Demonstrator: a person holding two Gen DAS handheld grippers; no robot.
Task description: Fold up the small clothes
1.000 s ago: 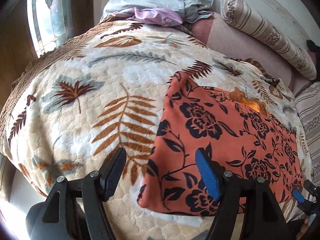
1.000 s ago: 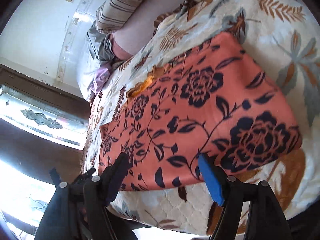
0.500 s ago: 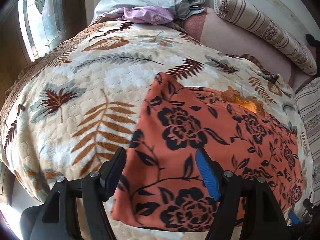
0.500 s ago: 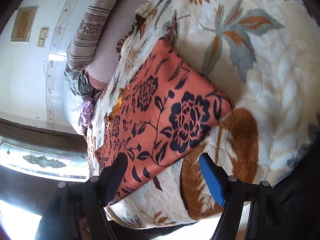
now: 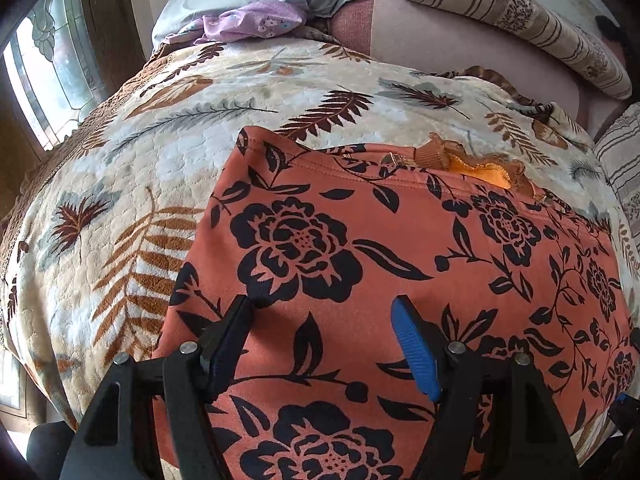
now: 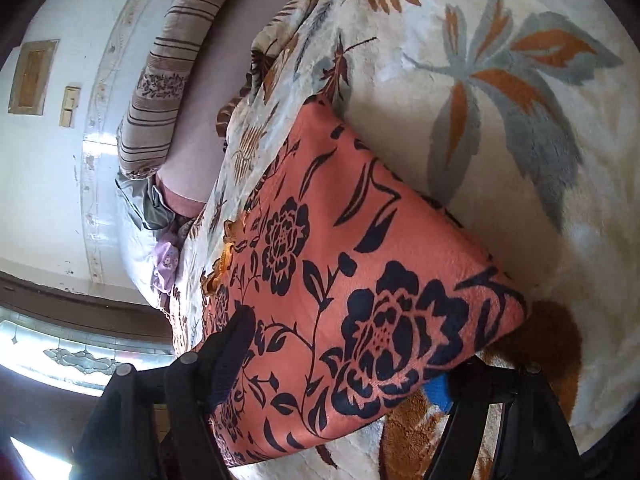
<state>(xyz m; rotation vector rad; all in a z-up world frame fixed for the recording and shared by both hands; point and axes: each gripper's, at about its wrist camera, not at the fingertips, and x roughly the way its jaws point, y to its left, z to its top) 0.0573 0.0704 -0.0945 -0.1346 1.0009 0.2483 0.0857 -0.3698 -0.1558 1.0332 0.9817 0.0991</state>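
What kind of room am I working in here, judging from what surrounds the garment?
Most likely a bedroom. The orange floral garment lies on a bed under a leaf-print blanket, with a striped bolster at the far end and a patterned glass window beside it.

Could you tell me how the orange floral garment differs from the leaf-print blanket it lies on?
The orange floral garment bears black roses on a smooth orange cloth; the leaf-print blanket bears brown and grey leaves on cream plush. The garment lies as a small folded rectangle; the blanket spreads over the whole bed. Both are plant-patterned.

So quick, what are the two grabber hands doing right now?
Left gripper: open, above the orange floral garment, holding nothing.
Right gripper: open, straddling the garment's edge, not clamped.
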